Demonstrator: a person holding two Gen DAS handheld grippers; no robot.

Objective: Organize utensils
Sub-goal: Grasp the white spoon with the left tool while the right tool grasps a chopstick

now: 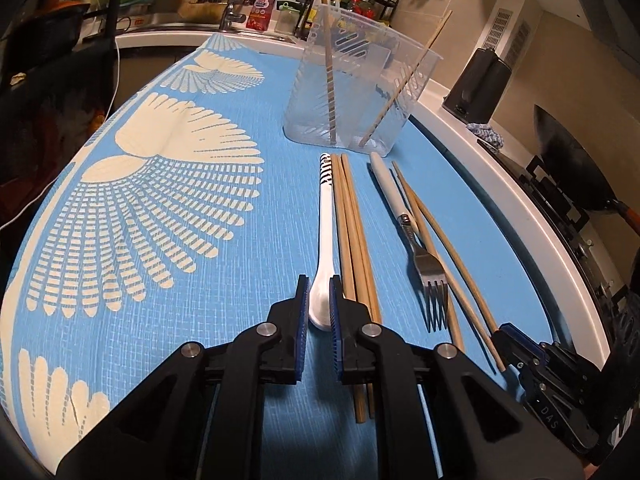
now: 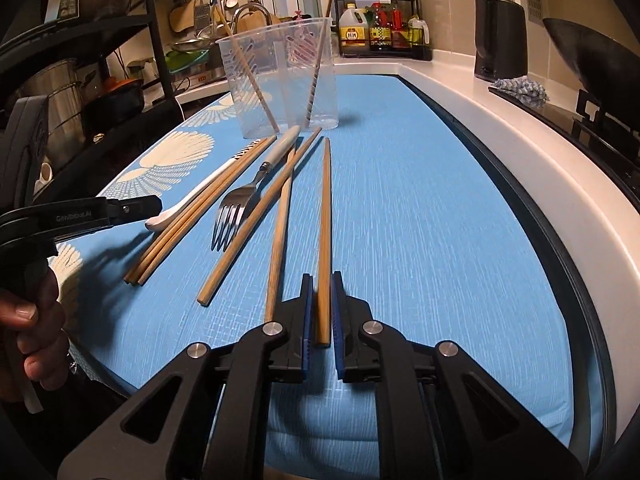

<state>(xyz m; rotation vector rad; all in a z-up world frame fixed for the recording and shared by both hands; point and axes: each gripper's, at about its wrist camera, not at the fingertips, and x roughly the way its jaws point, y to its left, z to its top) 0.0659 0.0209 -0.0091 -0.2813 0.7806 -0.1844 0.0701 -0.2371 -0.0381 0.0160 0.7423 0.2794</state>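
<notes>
In the left wrist view, the left gripper [image 1: 320,300] is seen low over the blue patterned cloth [image 1: 160,208]; its blue pads are pressed on the bowl of a white spoon [image 1: 325,240], whose striped handle points toward a clear plastic container [image 1: 352,92]; two chopsticks are stood inside that container; a bundle of chopsticks [image 1: 352,232] is laid just beside the spoon, and a fork [image 1: 416,244] with a pale handle is laid further right, among more chopsticks; the right gripper [image 1: 516,344] is seen at the lower right edge.

In the right wrist view, the right gripper [image 2: 322,304] is pinched on the near end of a single chopstick [image 2: 325,216], which is laid on the cloth toward the container [image 2: 280,80]; the fork [image 2: 236,208] and spoon [image 2: 192,196] are laid to the left; the left gripper [image 2: 154,203] is held by a hand [image 2: 36,320] at the left edge.
</notes>
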